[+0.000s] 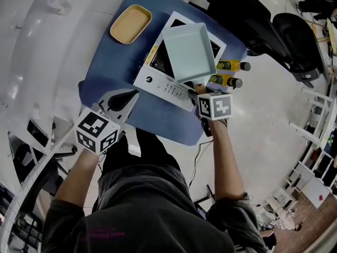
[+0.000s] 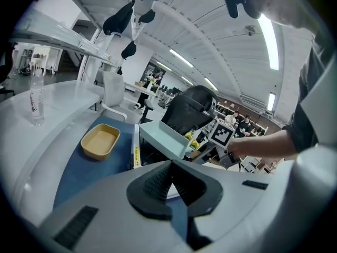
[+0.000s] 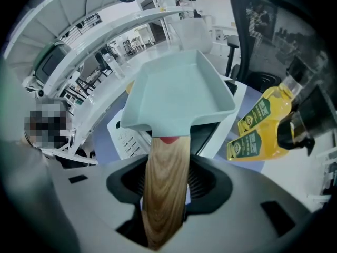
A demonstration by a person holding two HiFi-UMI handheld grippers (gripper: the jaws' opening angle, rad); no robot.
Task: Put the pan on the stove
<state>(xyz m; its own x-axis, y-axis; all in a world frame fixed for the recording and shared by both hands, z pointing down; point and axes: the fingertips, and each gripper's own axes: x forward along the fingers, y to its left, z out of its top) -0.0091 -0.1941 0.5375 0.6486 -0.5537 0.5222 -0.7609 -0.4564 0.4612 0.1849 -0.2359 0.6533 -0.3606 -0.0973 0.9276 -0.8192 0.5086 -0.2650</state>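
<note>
A pale teal square pan (image 1: 188,50) with a wooden handle (image 3: 166,194) sits on the white stove (image 1: 158,80), over its black cooking surface. My right gripper (image 1: 199,90) is at the stove's front right corner. The handle runs between its jaws, and ribbed pad shows on both sides of the wood, so the jaws stand open around it. In the right gripper view the pan (image 3: 179,96) fills the middle, right gripper (image 3: 167,181) below it. My left gripper (image 1: 121,101) hovers left of the stove's front, jaws shut on nothing, left gripper (image 2: 171,178) pointing at the pan (image 2: 163,138).
The stove stands on a blue mat (image 1: 116,67) on a white table. A yellow tray (image 1: 130,23) lies at the mat's far left. Two yellow oil bottles (image 1: 229,73) lie just right of the stove. A black chair (image 1: 247,15) stands behind. A water bottle (image 2: 36,101) is far left.
</note>
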